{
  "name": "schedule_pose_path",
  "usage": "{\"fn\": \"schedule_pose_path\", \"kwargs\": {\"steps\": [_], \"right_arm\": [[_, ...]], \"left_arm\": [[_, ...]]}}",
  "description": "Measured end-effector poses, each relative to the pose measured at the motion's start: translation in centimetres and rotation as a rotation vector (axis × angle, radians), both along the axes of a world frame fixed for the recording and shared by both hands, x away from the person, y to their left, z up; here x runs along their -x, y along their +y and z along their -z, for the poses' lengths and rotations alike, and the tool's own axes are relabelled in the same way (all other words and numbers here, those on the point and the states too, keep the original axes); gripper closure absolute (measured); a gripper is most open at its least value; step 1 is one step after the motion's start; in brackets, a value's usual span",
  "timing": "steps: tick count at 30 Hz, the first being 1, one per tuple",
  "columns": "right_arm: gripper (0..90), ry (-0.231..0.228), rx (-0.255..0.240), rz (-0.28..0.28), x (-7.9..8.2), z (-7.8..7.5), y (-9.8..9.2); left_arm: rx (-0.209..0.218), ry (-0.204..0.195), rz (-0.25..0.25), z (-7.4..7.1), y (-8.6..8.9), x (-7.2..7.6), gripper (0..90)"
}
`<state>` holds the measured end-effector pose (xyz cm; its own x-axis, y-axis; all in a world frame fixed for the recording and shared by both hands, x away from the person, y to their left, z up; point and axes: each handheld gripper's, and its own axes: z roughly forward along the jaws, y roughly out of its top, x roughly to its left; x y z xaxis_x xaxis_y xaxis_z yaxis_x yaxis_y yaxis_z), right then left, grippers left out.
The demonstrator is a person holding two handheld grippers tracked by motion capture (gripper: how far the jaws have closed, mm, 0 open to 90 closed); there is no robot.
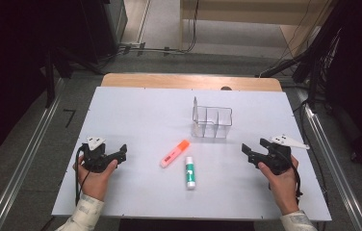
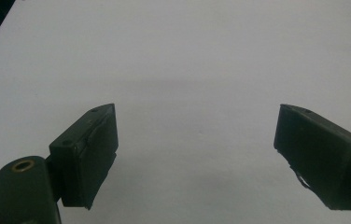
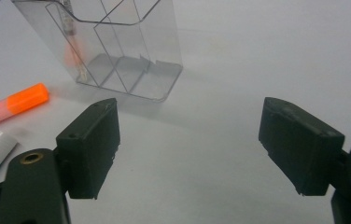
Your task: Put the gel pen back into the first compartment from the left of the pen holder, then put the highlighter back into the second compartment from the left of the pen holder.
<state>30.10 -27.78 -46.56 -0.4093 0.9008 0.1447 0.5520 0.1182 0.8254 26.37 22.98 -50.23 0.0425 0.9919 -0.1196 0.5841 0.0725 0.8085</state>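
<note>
Both grippers rest at table (image 1: 135, 103) edges, left gripper (image 1: 119, 155) and right gripper (image 1: 249, 152) well apart, fingers spread wide, holding nothing; looks like ready pose before reaching. Highlighter (image 1: 174, 153) and glue stick (image 1: 189, 172) lie mid-table between them, near clear organizer (image 1: 211, 122), likely their destination. In right gripper view highlighter, glue stick cut off at left edge; glue label unreadable.
</note>
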Motion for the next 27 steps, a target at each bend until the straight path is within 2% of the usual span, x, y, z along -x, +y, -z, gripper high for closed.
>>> {"fn": "schedule_pose_path", "kwargs": {"steps": [13, 21, 27], "right_arm": [[19.2, 0.012, 0.010, 0.011, 0.2, 0.2, -0.5], [19.2, 0.017, 0.012, 0.024, 0.2, 0.3, -0.9], [19.2, 0.016, 0.014, 0.020, 0.3, 0.3, -0.8]], "left_arm": [[0.002, -0.002, 0.009, 0.0, -0.4, -0.1, 13.9], [0.007, -0.005, 0.035, -0.2, -1.1, 0.0, 13.9], [0.004, -0.007, 0.076, -0.3, -2.2, 0.0, 14.9]]}}
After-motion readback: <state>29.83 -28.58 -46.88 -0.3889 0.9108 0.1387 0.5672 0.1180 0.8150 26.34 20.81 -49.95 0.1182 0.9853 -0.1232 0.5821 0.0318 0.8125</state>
